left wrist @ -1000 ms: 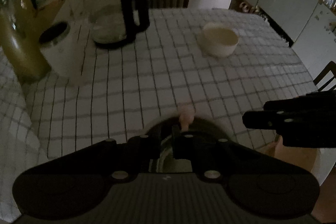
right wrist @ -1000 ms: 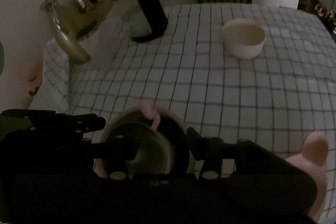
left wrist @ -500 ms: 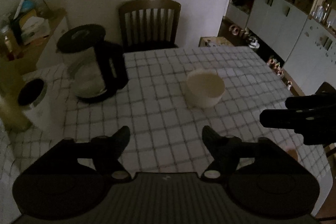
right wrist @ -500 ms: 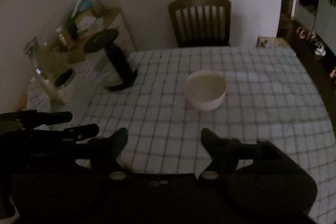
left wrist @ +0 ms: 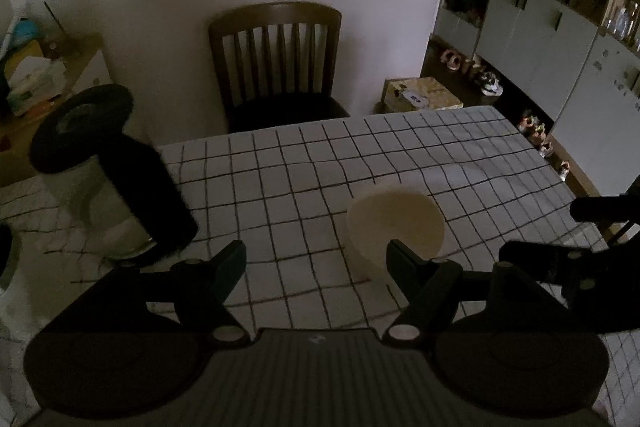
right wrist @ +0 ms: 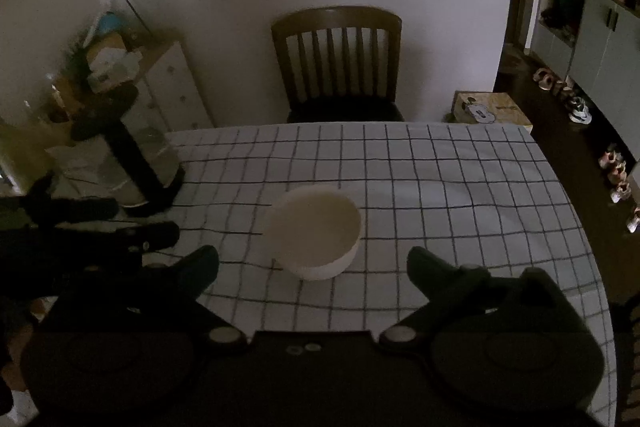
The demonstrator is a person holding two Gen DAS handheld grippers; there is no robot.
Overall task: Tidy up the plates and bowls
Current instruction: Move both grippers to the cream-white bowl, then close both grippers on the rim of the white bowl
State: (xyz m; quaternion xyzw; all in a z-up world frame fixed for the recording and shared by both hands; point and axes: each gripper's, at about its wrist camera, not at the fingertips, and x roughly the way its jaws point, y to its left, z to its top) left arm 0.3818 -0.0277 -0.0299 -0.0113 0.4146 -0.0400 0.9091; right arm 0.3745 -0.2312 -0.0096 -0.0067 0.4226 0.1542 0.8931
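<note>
A cream-white bowl [left wrist: 394, 227] [right wrist: 314, 227] stands upright on the checked tablecloth [right wrist: 440, 187], near the middle of the table. My left gripper [left wrist: 316, 255] is open and empty, and the bowl sits just ahead of its right fingertip [left wrist: 400, 255]. My right gripper [right wrist: 313, 259] faces the bowl head-on. Its jaws are opening wide, and the bowl lies just beyond the tips, not between the pads. Each gripper shows at the edge of the other's view: the right gripper [left wrist: 560, 259] and the left gripper [right wrist: 100, 219].
A glass kettle [left wrist: 112, 187] [right wrist: 132, 163] with a black lid and handle stands at the table's left. A dark wooden chair [right wrist: 336, 67] is at the far side. A cluttered side cabinet [right wrist: 120, 75] is on the left, with cupboards [left wrist: 560, 47] and shoes on the right.
Both grippers let go of a dark bowl with pink ears at the near edge and opened. They moved forward to the white bowl, and the dark bowl is out of view.
</note>
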